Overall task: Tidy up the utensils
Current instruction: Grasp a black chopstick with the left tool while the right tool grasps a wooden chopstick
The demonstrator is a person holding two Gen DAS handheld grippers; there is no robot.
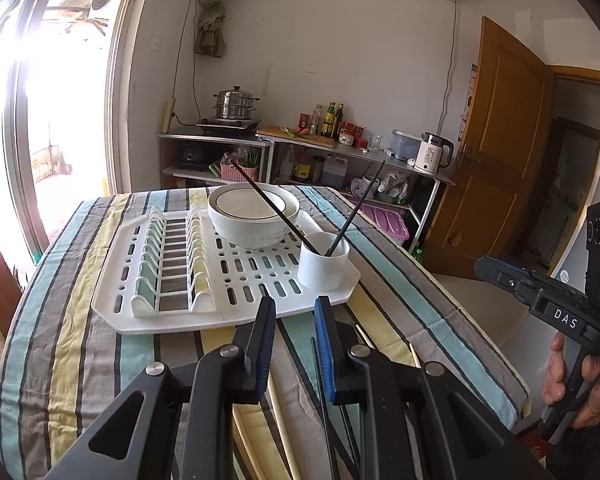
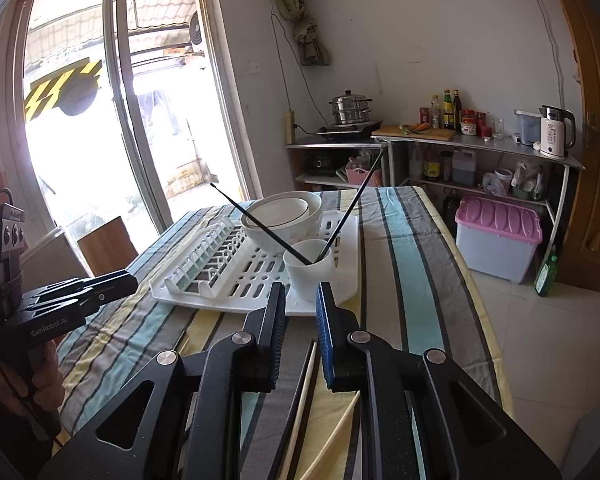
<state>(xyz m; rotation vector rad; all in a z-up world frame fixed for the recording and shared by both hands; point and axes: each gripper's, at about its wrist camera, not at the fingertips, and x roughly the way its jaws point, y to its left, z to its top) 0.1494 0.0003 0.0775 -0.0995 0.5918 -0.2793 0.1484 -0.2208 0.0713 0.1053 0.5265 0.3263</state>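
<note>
Striped tablecloth carried white drying rack | done: two black chopsticks stood crossed in white cup on rack | left: loose chopsticks lay on cloth near side of rack, under both tongs | left gripper agape, empty | right gripper agape, empty, straddling them, apparently without contact

White letters "DAS" stand on the black right gripper; "GenRobot.AI" runs along the black left gripper. The white electric kettle, at the steel counter's right end, shows "55".
</note>
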